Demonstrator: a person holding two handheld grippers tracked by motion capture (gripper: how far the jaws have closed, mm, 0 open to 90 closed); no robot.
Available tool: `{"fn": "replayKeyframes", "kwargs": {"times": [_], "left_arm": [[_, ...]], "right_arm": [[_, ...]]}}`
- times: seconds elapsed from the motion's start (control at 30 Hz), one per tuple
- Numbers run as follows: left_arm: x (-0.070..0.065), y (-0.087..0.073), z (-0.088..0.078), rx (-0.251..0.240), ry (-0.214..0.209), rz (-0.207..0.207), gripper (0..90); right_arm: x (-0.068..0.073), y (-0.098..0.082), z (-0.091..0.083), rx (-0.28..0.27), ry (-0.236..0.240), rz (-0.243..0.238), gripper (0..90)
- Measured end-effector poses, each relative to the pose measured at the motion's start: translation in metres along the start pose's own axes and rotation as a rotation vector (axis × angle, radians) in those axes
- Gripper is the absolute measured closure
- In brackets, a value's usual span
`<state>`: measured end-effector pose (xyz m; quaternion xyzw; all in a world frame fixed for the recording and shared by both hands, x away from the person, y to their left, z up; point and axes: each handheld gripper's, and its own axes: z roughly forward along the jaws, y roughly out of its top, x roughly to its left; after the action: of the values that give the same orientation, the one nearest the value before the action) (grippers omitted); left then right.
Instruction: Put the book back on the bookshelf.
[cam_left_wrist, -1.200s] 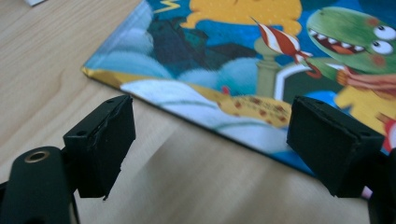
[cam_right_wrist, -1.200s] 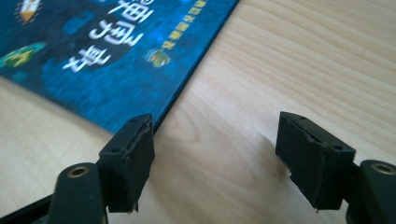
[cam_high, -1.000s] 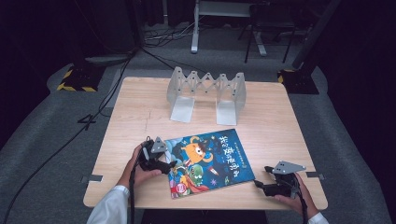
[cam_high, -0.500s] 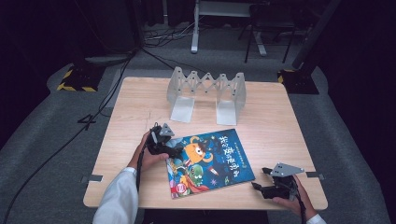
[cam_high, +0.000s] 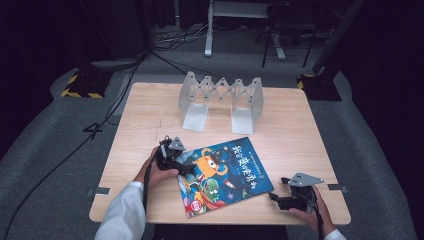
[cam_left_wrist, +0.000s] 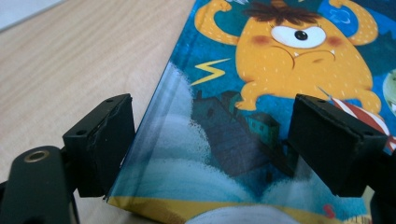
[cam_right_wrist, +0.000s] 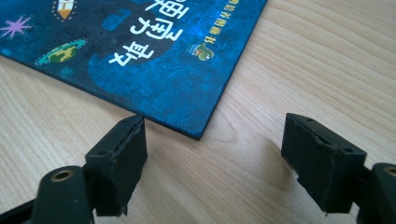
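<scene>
Left gripper view shows the left hand-held gripper (cam_left_wrist: 212, 144) open, its jaws straddling a corner of the picture book (cam_left_wrist: 261, 116), which lies flat near the surface's (cam_high: 145, 130) front edge. Closing there could shove the thin cover sideways instead of pinching it. The right hand-held gripper (cam_right_wrist: 212, 158), open too, waits just off the opposite corner.

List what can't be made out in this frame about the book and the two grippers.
- Left gripper, high view: the jaw tips blend into the dark cover of the book, so contact is unclear.
- Left gripper view: the bottom edge cuts off the book's near corner.
- Right gripper, high view: jaws too small to read.
- Right gripper view: the frame's top and left edges cut off most of the book, including its title.
- Folding rack, high view: its slots are too small to count.
</scene>
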<state>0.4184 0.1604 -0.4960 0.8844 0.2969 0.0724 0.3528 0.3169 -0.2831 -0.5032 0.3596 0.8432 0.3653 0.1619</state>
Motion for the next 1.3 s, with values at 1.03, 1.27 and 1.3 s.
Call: {"fn": "replayKeyframes", "kwargs": {"times": [1.03, 1.27, 1.3], "left_arm": [[-0.041, -0.064, -0.046, -0.037, -0.022, -0.023, 15.4], [-0.052, -0.079, -0.055, -0.057, -0.006, -0.031, 15.5], [-0.052, -0.079, -0.055, -0.057, -0.006, -0.031, 15.5]], "right_arm": [[-0.025, 0.047, 0.047, 0.016, -0.049, 0.009, 21.5], [-0.021, 0.056, 0.056, 0.021, -0.064, 0.018, 24.6], [-0.021, 0.056, 0.056, 0.021, -0.064, 0.018, 24.6]]}}
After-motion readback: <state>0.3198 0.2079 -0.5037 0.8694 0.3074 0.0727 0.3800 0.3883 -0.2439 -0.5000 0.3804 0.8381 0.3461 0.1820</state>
